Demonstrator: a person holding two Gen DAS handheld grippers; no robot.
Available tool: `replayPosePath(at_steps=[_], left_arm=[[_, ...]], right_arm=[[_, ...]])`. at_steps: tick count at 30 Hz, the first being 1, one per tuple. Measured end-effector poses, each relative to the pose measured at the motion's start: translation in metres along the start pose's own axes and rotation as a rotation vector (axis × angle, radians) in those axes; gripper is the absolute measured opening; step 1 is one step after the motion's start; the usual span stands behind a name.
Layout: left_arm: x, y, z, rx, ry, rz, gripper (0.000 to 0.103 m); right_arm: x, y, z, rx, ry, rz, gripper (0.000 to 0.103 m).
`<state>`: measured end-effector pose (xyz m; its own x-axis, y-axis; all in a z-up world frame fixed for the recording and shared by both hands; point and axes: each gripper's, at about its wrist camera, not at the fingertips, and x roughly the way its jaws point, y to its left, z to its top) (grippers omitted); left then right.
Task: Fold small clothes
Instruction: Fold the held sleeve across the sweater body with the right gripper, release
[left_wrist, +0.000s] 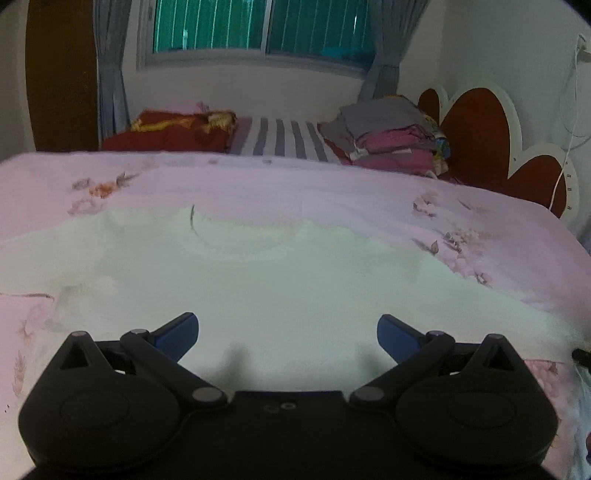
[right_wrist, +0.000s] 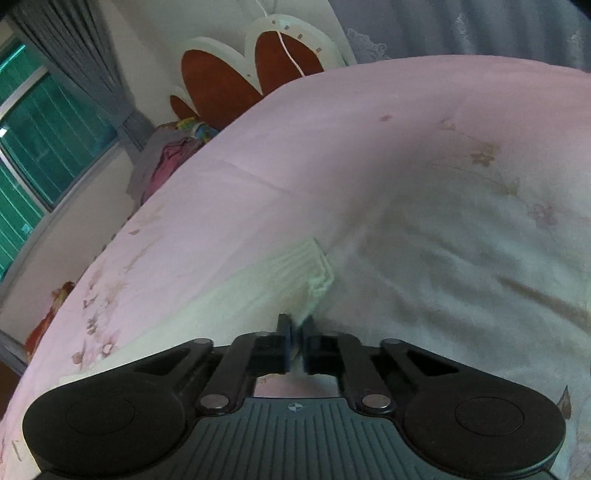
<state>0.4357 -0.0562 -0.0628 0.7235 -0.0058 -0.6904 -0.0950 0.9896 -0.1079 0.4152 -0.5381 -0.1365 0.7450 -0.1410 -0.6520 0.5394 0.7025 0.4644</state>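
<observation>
Pale knit garment (left_wrist: 258, 280) lies flat on floral bedspread (left_wrist: 332, 184); left gripper (left_wrist: 288, 332) gapes, right gripper (right_wrist: 295, 336) pinches its ribbed edge.

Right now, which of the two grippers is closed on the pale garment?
The right gripper: its jaws are pinched shut on the edge of the pale garment. The left gripper hangs wide open above the cloth, gripping nothing.

Both units showing matte black bodies with rounded lobes, linkage arms and silver pivot pins. Left gripper (left_wrist: 288, 334) wearing blue ribbed pads (left_wrist: 177, 334); right gripper (right_wrist: 295, 345) showing a ribbed grey plate with crosshair mark.
</observation>
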Motion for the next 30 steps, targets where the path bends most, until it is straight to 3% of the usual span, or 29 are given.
replayPosePath(at_steps=[3, 6, 10, 12, 18, 21, 27, 30], left_arm=[[0.002, 0.02, -0.003, 0.022, 0.016, 0.039, 0.102], [-0.001, 0.048, -0.009, -0.002, -0.018, 0.038, 0.103], [0.005, 0.084, -0.008, 0.025, 0.019, 0.054, 0.101], [0.007, 0.106, -0.007, 0.03, 0.042, 0.05, 0.101], [0.004, 0.186, -0.008, -0.08, 0.098, 0.061, 0.1], [0.003, 0.22, -0.013, -0.104, 0.135, 0.022, 0.085], [-0.013, 0.257, -0.014, -0.156, 0.089, 0.024, 0.099], [-0.015, 0.265, -0.013, -0.167, 0.077, 0.02, 0.099]], right_arm=[[-0.012, 0.022, -0.001, -0.072, -0.031, 0.004, 0.003], [-0.021, 0.059, -0.006, -0.147, -0.043, 0.056, 0.003], [-0.033, 0.127, -0.034, -0.262, -0.018, 0.153, 0.003], [-0.035, 0.163, -0.055, -0.319, 0.001, 0.197, 0.003], [-0.042, 0.269, -0.137, -0.487, 0.087, 0.327, 0.003], [-0.047, 0.314, -0.184, -0.567, 0.125, 0.385, 0.003], [-0.047, 0.385, -0.271, -0.693, 0.218, 0.47, 0.003], [-0.047, 0.41, -0.307, -0.75, 0.254, 0.512, 0.003]])
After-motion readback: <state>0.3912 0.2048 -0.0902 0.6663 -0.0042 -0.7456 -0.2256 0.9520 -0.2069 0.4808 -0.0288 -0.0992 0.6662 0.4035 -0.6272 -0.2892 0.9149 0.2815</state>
